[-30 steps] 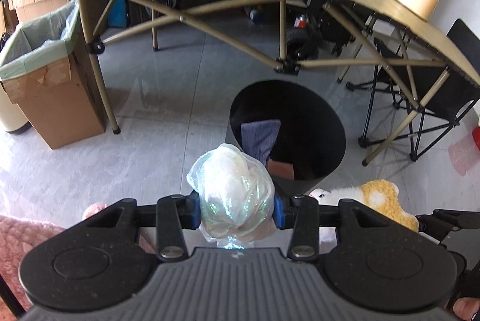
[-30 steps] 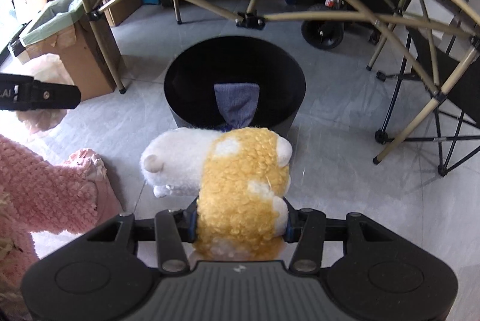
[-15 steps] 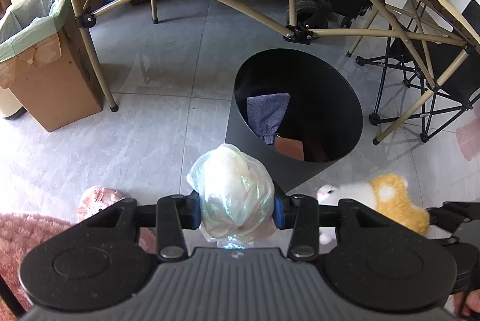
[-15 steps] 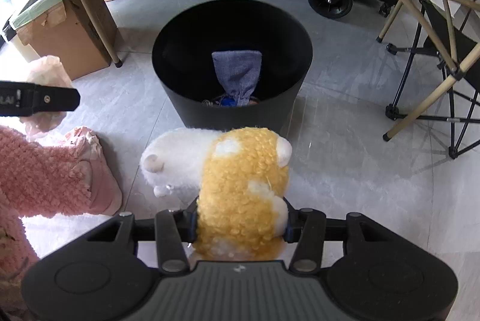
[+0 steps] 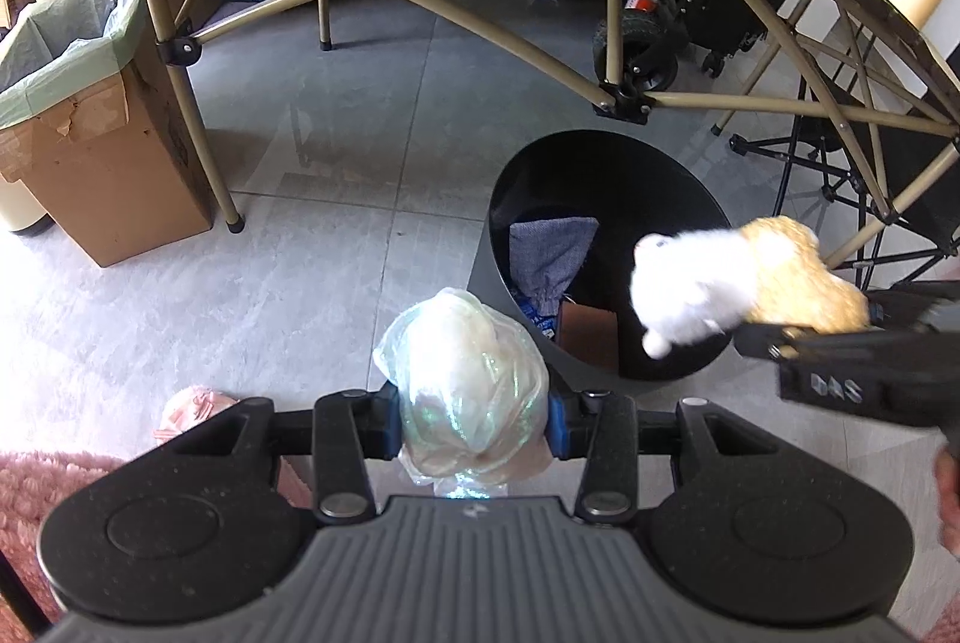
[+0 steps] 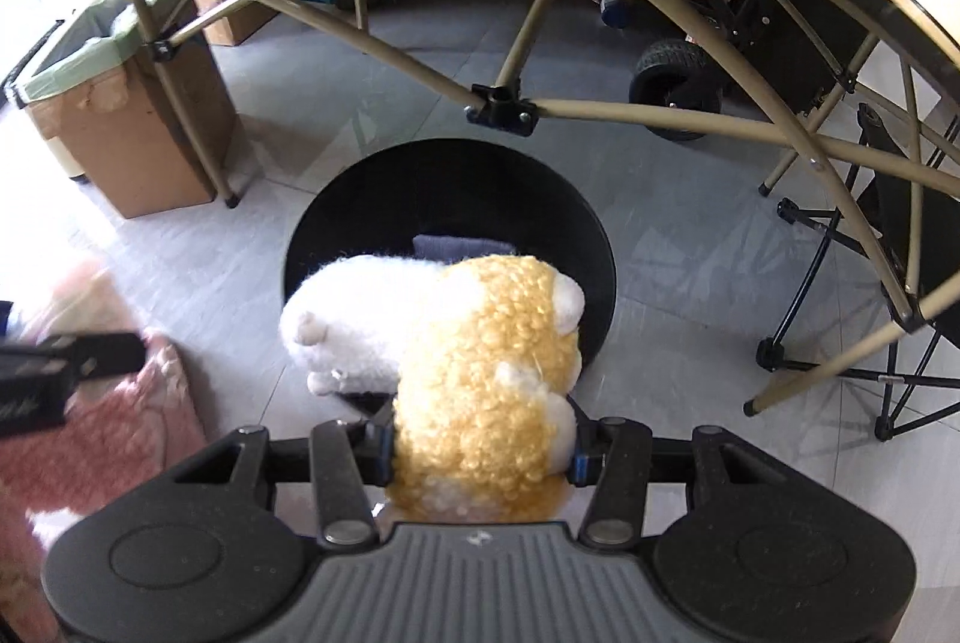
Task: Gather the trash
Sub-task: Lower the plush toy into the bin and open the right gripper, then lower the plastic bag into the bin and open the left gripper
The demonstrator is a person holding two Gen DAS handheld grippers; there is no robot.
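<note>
My left gripper [image 5: 474, 430] is shut on a crumpled clear plastic bag [image 5: 465, 385], held just left of a round black bin [image 5: 522, 283]. Inside the bin lie a blue-grey cloth [image 5: 552, 253] and a brown card piece [image 5: 588, 334]. My right gripper [image 6: 483, 448] is shut on a white and yellow plush toy [image 6: 480, 361], which hangs over the near rim of the black bin [image 6: 450, 175]. In the left wrist view the plush toy [image 5: 720, 283] hovers over the bin's right side, with the right gripper [image 5: 870, 367] entering from the right.
A tan folding table frame [image 5: 540, 18] arches over the grey tiled floor. A cardboard box lined with a green bag [image 5: 90, 126] stands at left. A black folding chair [image 6: 870, 331] is at right. Pink fluffy fabric [image 6: 90, 439] lies at lower left.
The right gripper has carried the plush toy forward, from short of the bin to over its near rim. The left gripper with the bag has drawn closer to the bin.
</note>
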